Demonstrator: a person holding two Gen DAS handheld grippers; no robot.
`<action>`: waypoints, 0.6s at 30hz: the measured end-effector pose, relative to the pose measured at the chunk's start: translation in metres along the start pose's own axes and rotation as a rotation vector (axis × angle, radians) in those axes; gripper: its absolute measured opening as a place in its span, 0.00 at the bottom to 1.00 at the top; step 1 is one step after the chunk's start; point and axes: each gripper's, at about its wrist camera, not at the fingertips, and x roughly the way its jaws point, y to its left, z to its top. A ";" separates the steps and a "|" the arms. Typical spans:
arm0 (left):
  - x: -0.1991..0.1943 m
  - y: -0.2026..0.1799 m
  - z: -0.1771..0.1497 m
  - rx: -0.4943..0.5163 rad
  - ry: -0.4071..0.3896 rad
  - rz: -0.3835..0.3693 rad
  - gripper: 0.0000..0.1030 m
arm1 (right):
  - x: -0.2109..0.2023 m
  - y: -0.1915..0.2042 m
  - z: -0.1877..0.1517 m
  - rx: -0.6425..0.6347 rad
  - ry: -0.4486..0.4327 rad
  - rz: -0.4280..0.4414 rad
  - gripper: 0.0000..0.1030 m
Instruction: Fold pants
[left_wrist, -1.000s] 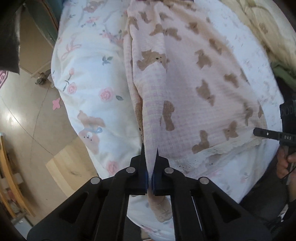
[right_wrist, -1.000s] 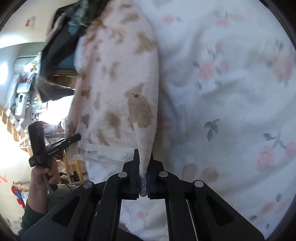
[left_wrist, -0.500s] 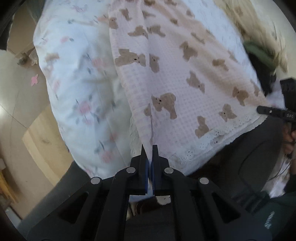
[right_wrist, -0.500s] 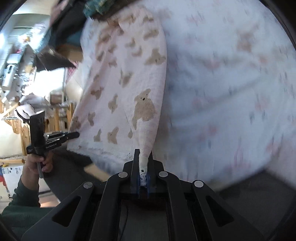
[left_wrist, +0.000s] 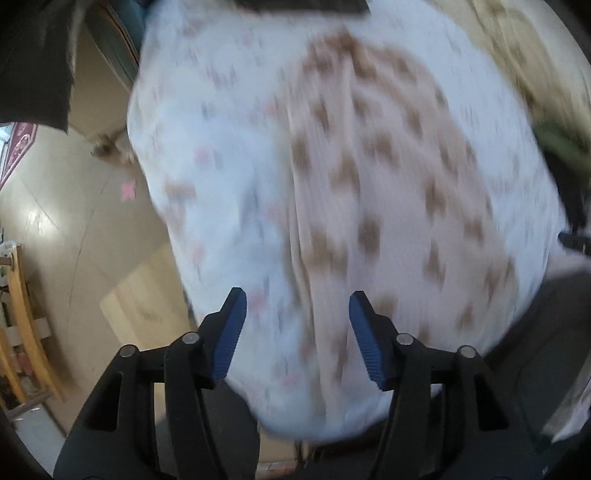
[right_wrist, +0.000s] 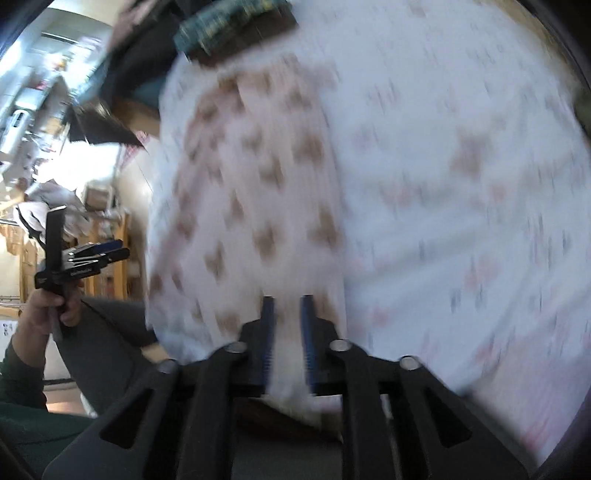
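The pink pants (left_wrist: 369, 192) with brown bear prints lie spread on the white floral bedding (left_wrist: 214, 155); both views are blurred by motion. My left gripper (left_wrist: 296, 295) hangs above the pants' near end, its jaws opening wide with nothing between them. In the right wrist view the pants (right_wrist: 258, 206) lie left of centre on the bedding (right_wrist: 461, 221). My right gripper (right_wrist: 287, 299) is over their near edge with its jaws opening; a pale strip of cloth shows loosely between the blue pads (right_wrist: 266, 332), not pinched. The left gripper (right_wrist: 92, 254) appears at far left, held in a hand (right_wrist: 48, 310).
Left of the bed are a tiled floor (left_wrist: 55, 229), a wooden board (left_wrist: 144, 295) and a wooden frame (left_wrist: 22, 317). A beige quilt (left_wrist: 517, 55) lies at the far right. Dark clothing (right_wrist: 229, 33) sits at the bed's far end. The person's dark-clad legs (right_wrist: 107, 347) are near the bed edge.
Both grippers were shut on the pants' near edge; now both have let go, their jaws have parted and they have lifted away from the bed.
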 end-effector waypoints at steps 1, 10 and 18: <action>-0.002 0.003 0.015 0.005 -0.040 -0.006 0.55 | 0.003 0.005 0.014 -0.013 -0.030 0.018 0.47; 0.025 -0.021 0.151 0.193 -0.267 0.004 0.66 | 0.025 0.006 0.142 -0.032 -0.195 0.061 0.63; 0.088 -0.049 0.247 0.435 -0.211 -0.026 0.66 | 0.089 -0.011 0.259 -0.119 -0.097 0.040 0.63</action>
